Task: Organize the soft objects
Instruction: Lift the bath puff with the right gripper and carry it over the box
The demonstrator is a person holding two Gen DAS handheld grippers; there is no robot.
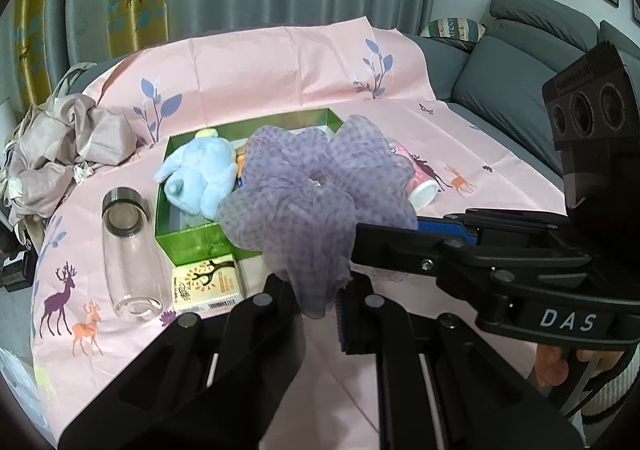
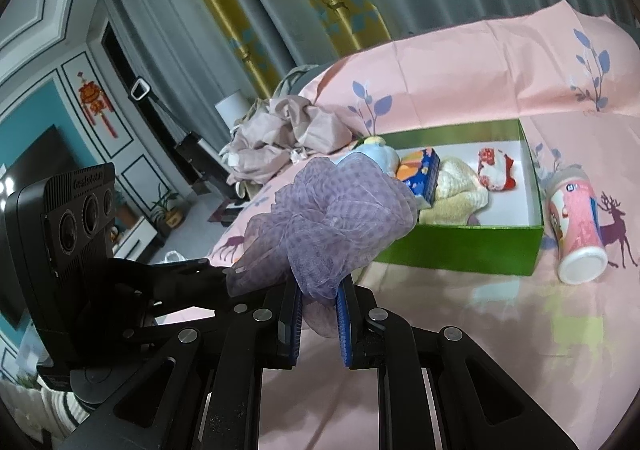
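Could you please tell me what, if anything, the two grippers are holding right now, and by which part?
Both hold the purple mesh scrunchie: the left gripper pinches its lower ruffle, the right gripper another ruffled edge.

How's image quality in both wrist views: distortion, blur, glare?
Left wrist view: heavy fisheye bending, dark corner vignette; purple mesh fabric and green box reasonably sharp, soft even light, faint sheen on the glass bottle. Right wrist view: same distortion; curtains and the cloth in front look smeared, right gripper sharp, mild sheen on the box wall.
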